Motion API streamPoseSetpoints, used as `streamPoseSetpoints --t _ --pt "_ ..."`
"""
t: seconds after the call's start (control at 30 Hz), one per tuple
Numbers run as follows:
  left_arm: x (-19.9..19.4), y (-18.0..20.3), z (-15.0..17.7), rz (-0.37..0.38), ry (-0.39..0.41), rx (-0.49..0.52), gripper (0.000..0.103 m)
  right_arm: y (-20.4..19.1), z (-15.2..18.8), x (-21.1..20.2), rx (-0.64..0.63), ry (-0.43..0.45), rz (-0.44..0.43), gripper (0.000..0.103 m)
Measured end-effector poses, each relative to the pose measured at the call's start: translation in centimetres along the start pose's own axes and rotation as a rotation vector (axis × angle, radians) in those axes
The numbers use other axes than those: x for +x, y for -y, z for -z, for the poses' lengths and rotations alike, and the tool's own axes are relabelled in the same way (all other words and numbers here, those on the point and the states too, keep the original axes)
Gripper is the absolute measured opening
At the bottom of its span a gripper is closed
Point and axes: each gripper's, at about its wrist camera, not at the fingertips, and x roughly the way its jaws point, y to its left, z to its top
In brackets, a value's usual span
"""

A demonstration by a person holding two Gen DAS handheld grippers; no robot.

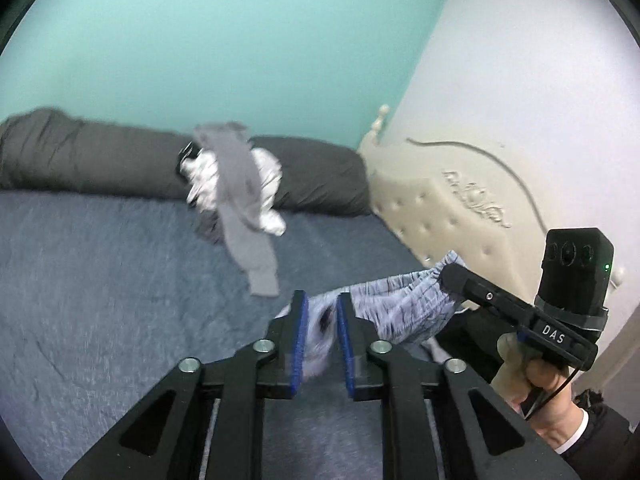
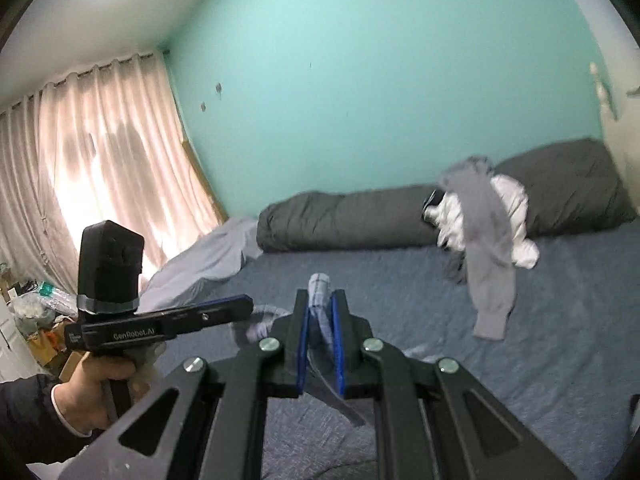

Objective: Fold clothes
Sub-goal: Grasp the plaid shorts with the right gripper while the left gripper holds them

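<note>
1. The plaid garment (image 1: 404,304), a pale blue-and-white piece with a gathered elastic edge, is held in the air above the bed (image 1: 100,280), stretched between the two pairs of fingers.
2. Its long axis runs along that gathered edge, from the left gripper (image 1: 322,344) across to the right gripper (image 1: 448,276); the rest of the cloth hangs below this line.
3. The left fingers are clenched on one end of the edge, with cloth bunched between the blue pads.
4. The right fingers are likewise clenched on the other end; in the right wrist view a tuft of fabric stands up between the pads of the right gripper (image 2: 320,344) and a strip trails down toward the camera.
5. Neither hand is nearer: each already has its corner, so the coming move is judged to turn on keeping the edge taut and level while the garment is laid on the bed ahead of the fingers.
6. Beyond the fingers, well apart, a heap of unfolded clothes (image 1: 236,196) lies against the dark rolled duvet (image 1: 100,156).
</note>
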Motion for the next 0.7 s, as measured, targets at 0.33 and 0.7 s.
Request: streamPoseSetpoints --t 0.33,0.7 --pt "1.1 9.2 3.6 0.133 -0.069 0.020 0.012 0.5 0.2 -9.0 -0.036 -0.038 0.122 0.010" --pt "8.2 10.6 12.6 0.230 -0.188 -0.095 0.039 3.0 3.6 -14.8 -0.048 -0.095 0.201 0.010"
